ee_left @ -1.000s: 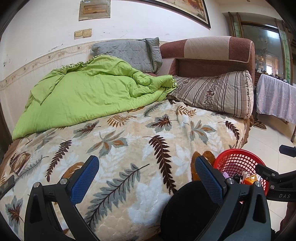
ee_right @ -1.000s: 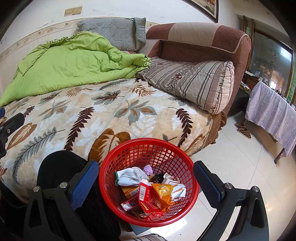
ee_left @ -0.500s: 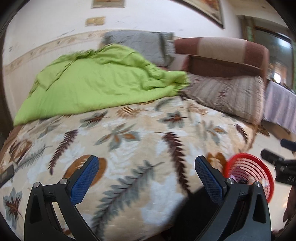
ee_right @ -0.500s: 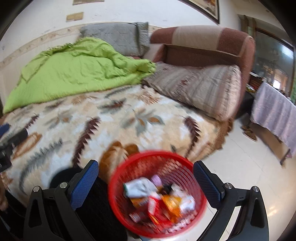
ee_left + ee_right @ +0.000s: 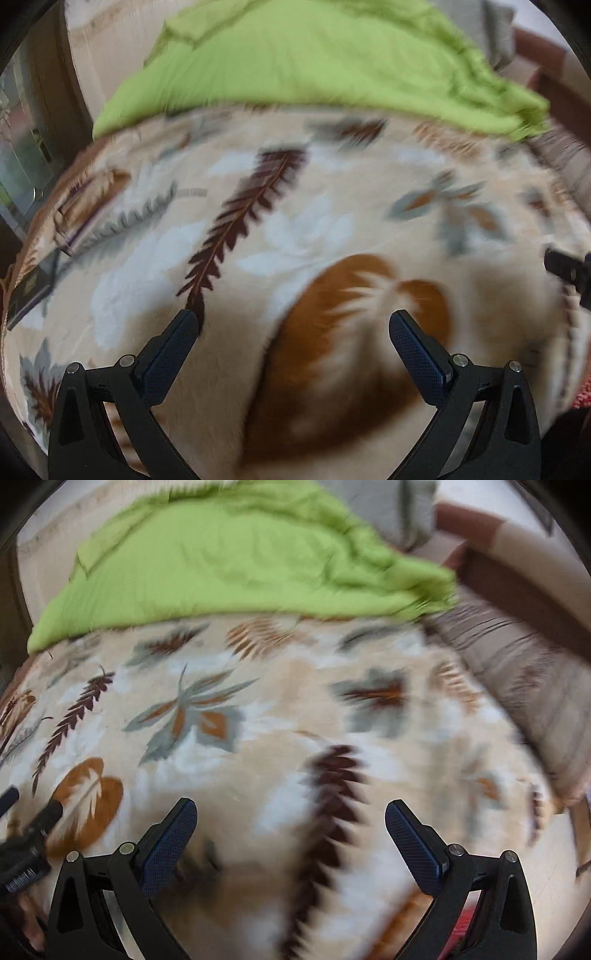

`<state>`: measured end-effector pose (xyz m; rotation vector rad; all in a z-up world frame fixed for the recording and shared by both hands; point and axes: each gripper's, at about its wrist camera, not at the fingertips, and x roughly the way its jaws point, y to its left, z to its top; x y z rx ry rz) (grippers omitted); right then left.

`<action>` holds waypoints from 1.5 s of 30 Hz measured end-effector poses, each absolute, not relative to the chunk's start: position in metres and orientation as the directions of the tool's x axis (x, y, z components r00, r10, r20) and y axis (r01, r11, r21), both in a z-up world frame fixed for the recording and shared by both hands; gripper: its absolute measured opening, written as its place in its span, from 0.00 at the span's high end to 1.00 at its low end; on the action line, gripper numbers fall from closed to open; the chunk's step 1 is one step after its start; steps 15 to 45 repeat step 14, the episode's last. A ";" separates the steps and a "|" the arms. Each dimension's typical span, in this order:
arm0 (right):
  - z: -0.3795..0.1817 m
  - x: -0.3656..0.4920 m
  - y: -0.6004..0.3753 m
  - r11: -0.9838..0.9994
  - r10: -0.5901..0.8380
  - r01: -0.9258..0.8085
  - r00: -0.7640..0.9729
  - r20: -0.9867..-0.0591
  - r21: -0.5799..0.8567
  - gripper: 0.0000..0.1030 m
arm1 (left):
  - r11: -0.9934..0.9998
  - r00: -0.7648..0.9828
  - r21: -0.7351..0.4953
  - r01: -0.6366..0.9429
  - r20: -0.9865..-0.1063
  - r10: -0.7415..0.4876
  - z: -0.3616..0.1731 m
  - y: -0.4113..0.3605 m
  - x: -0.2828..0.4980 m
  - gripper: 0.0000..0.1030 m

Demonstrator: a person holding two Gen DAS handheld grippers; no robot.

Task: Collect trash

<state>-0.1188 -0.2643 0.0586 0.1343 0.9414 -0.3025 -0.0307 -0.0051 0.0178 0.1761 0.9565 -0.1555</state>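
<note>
Left wrist only: dark booklet [image 5: 31,291].

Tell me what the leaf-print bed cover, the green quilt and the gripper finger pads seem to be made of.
Leaf-print bed cover: probably plush fleece, matte and fuzzy, though blur hides the pile. Green quilt: soft woven fabric, likely padded; it rumples in thick folds. Finger pads: dark blue, finely textured, perhaps rubber, on black, probably plastic arms.

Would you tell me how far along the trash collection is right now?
Done: no trash shows on the blanket, though the frames are blurred. In hand: nothing; the left gripper and right gripper are open, empty. Left: perhaps the dark flat item at the blanket's edge.
</note>
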 end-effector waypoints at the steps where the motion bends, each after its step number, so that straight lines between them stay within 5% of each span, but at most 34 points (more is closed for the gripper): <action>1: 0.046 -0.099 -0.260 0.951 -0.176 0.309 0.548 -0.818 0.003 0.00 | 0.978 0.552 0.065 0.197 -0.832 -0.056 0.014 -0.002 -0.022 0.00; 8: -0.014 -0.024 -0.242 0.953 -0.134 0.303 0.510 -0.850 0.031 0.00 | 0.983 0.550 0.018 0.181 -0.830 -0.086 0.005 0.000 0.011 0.00; 45: -0.013 -0.031 -0.242 0.953 -0.148 0.301 0.563 -0.813 0.035 0.00 | 0.983 0.562 0.021 0.182 -0.823 -0.087 0.004 0.002 0.022 0.00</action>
